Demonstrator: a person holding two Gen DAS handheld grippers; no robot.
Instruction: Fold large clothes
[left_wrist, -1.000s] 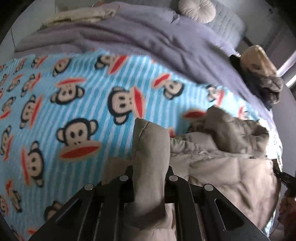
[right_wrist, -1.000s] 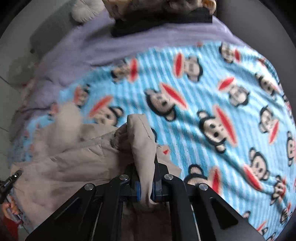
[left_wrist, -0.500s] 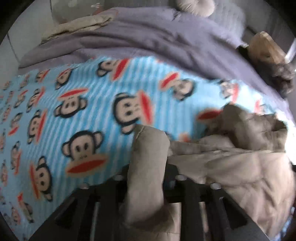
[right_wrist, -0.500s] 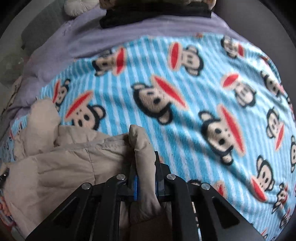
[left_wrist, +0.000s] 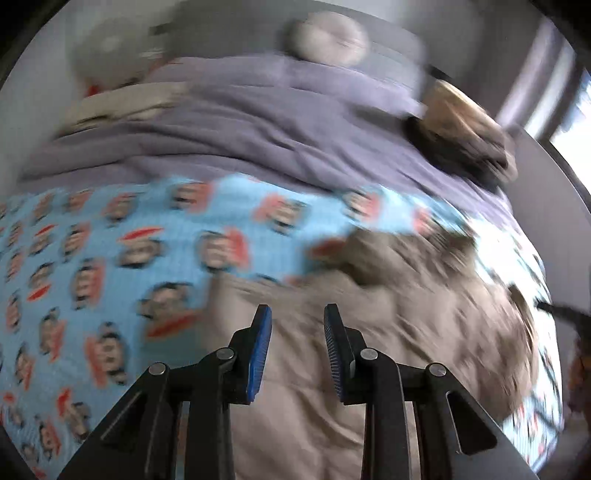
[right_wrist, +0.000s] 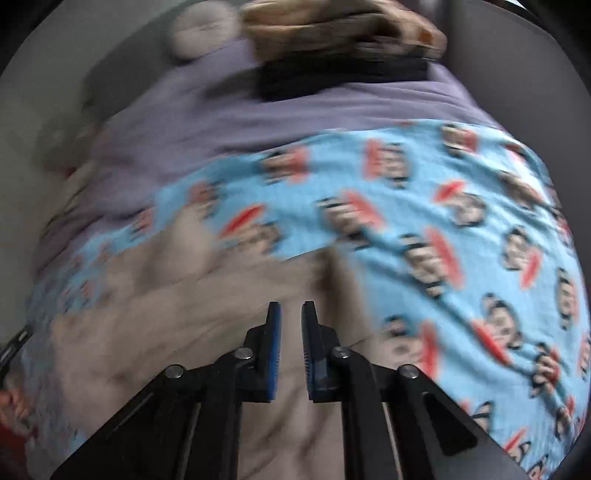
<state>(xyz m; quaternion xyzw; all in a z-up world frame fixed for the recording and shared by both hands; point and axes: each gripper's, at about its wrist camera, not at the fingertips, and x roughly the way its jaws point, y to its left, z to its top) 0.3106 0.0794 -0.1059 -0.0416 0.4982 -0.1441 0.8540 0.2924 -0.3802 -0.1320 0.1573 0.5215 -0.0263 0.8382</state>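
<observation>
One beige puffer jacket lies bunched on the near part of a monkey-print blanket, below both grippers. It looks light, soft and slippery, best pinched at hem or shoulder seams. Left gripper hangs released, empty; right gripper is closing on nothing. A purple duvet lies beyond.
</observation>
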